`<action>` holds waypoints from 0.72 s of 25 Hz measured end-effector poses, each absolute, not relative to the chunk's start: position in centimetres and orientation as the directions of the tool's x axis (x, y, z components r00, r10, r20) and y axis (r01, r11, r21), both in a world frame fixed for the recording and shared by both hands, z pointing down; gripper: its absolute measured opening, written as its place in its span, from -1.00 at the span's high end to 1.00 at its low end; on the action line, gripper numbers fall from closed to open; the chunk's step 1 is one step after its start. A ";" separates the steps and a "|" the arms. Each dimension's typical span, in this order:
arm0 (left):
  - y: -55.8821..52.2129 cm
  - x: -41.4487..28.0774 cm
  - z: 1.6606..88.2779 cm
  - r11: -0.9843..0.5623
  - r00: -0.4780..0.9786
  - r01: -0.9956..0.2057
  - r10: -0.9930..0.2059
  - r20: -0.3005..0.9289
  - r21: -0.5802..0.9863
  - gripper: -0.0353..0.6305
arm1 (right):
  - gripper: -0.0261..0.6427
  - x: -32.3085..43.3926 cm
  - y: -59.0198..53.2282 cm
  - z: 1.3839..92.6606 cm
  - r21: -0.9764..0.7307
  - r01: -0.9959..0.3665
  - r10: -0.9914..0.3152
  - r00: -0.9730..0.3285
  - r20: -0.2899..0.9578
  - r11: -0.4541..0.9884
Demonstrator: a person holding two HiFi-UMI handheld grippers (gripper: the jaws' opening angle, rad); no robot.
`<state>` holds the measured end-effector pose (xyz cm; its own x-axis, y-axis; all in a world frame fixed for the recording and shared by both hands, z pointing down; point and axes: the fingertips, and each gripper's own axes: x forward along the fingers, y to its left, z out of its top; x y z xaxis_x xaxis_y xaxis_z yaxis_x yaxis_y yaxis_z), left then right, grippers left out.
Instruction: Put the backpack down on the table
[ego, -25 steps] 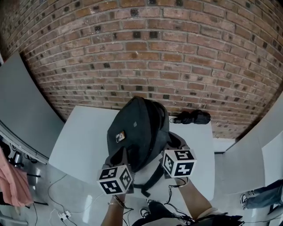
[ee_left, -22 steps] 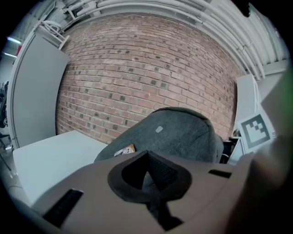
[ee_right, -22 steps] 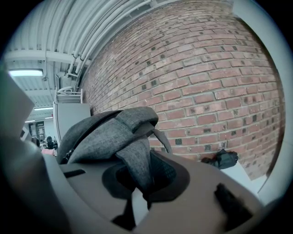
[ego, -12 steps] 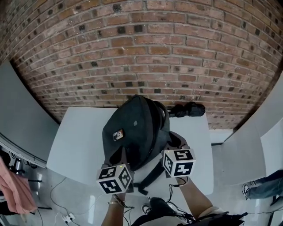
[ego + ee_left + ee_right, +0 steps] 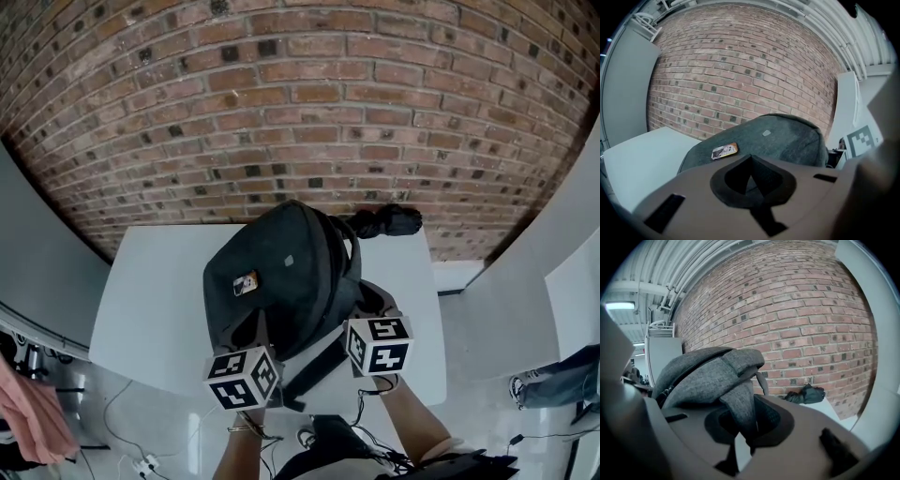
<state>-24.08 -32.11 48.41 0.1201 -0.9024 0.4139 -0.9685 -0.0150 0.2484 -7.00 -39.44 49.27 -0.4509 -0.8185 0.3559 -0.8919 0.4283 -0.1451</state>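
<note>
As you're holding the dark grey fabric backpack, the left gripper is pinching it. The right gripper is clamping its grey strap.

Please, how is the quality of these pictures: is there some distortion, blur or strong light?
Head view: the wide-angle lens bows the red brick wall into an arc; light is even, the dark grey fabric backpack sharp. Left gripper view: black corners, the left tool near the lens is soft. Right gripper view: black corners too, a bright ceiling lamp glares at upper left.
</note>
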 end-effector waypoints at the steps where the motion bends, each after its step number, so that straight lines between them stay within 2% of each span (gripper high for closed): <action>1: -32.2 -23.8 48.6 -0.019 0.125 -0.969 -0.900 0.418 0.248 0.86 | 0.79 -6.7 -39.4 49.6 -0.145 -0.894 -0.818 -0.447 0.361 0.425; 18: -33.2 -19.6 52.2 -0.079 0.194 -0.966 -0.851 0.489 0.247 0.86 | 0.78 -1.4 -39.0 56.5 -0.150 -0.927 -0.808 -0.373 0.456 0.343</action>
